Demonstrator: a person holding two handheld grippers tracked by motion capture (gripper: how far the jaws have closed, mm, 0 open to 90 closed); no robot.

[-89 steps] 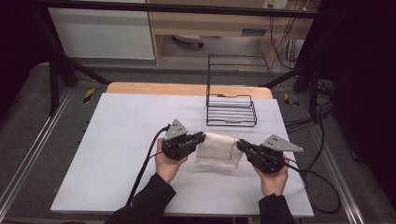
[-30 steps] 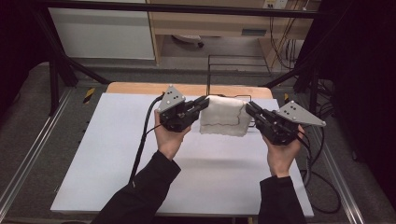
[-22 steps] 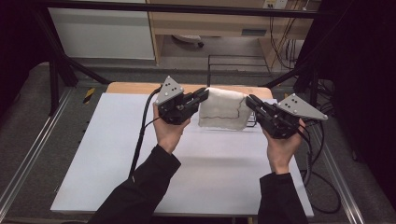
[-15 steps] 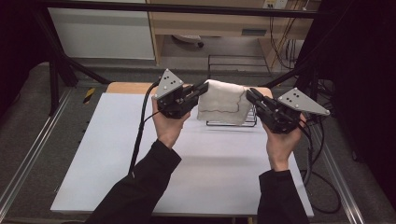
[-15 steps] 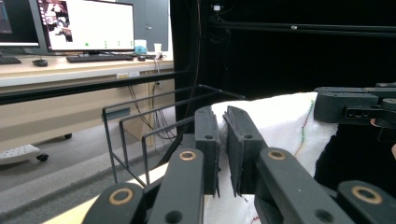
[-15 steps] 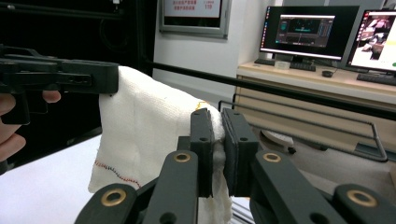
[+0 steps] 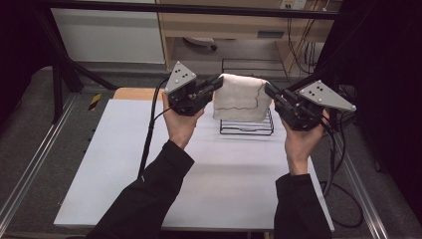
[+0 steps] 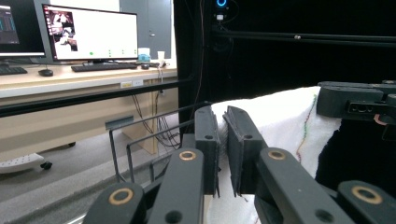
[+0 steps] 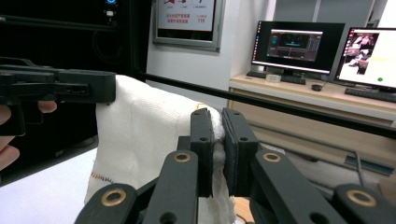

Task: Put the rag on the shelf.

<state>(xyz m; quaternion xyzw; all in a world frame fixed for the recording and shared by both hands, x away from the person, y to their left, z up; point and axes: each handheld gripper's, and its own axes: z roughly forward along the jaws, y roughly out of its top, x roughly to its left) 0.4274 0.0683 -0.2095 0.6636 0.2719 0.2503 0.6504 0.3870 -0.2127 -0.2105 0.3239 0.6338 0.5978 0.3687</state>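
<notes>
Gripping: both grippers' fingers clamped on cloth (image 7: 241,98) corners | cloth: white, woven, draped | below: black wire rack (image 7: 247,127)

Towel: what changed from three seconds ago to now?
The folded white towel left the table: both hands raised it and carried it toward the far edge, so it now hangs above the black wire rack. The left gripper and the right gripper stay shut on its upper corners, as before. The rack has not moved.
</notes>
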